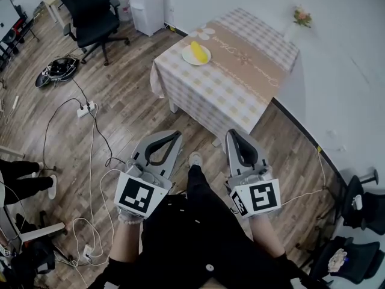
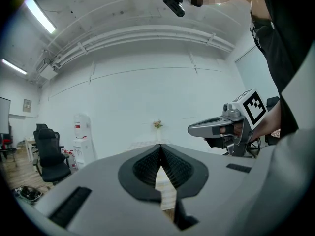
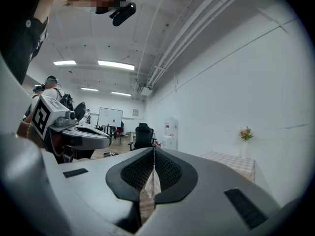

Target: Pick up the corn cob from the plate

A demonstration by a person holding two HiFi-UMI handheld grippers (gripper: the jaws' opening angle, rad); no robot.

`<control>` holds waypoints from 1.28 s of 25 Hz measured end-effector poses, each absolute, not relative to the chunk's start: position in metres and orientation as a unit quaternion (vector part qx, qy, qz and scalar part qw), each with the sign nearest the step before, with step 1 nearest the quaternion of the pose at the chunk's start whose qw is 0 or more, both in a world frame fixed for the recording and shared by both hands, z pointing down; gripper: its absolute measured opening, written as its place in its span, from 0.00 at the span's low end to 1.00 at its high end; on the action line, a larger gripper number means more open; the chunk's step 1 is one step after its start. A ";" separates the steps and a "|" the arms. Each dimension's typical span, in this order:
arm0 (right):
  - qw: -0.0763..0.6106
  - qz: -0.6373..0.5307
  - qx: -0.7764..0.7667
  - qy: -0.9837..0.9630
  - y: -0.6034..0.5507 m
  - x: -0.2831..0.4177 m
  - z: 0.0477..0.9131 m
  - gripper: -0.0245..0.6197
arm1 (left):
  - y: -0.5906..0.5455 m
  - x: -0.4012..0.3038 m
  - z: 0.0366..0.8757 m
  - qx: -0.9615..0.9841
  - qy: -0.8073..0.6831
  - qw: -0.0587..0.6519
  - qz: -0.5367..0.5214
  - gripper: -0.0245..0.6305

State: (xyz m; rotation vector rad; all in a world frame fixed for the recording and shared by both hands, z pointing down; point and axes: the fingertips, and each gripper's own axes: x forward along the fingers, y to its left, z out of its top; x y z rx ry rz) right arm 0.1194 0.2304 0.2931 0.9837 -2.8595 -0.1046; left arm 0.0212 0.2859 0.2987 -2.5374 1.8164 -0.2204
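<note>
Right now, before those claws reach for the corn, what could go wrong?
The left gripper and right gripper are both shut; unopened, they could knock the corn cob off its plate. The plate sits near the table edge and might slide. Cables on the floor could trip the person.

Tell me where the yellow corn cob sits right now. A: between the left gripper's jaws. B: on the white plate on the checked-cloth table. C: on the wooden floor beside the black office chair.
B: the yellow corn cob lies on the round white plate on the checked-cloth table, while the left gripper and right gripper are shut, empty and short of the table.
</note>
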 end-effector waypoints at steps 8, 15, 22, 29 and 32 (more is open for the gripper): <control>0.058 -0.031 0.314 -0.947 0.188 0.106 0.295 0.10 | 0.248 0.011 0.300 -0.805 0.589 0.001 -0.075 0.06; 0.062 -0.024 0.299 -0.952 0.142 0.092 0.300 0.10 | 0.205 0.002 0.303 -0.799 0.596 -0.008 -0.078 0.06; 0.061 -0.017 0.279 -0.958 0.096 0.076 0.302 0.10 | 0.158 -0.008 0.301 -0.790 0.608 -0.010 -0.080 0.06; 0.055 -0.018 0.263 -0.963 0.043 0.063 0.297 0.10 | 0.111 -0.022 0.296 -0.776 0.625 -0.010 -0.080 0.06; 0.056 -0.020 0.254 -0.965 0.022 0.056 0.297 0.10 | 0.093 -0.027 0.296 -0.773 0.629 -0.014 -0.084 0.06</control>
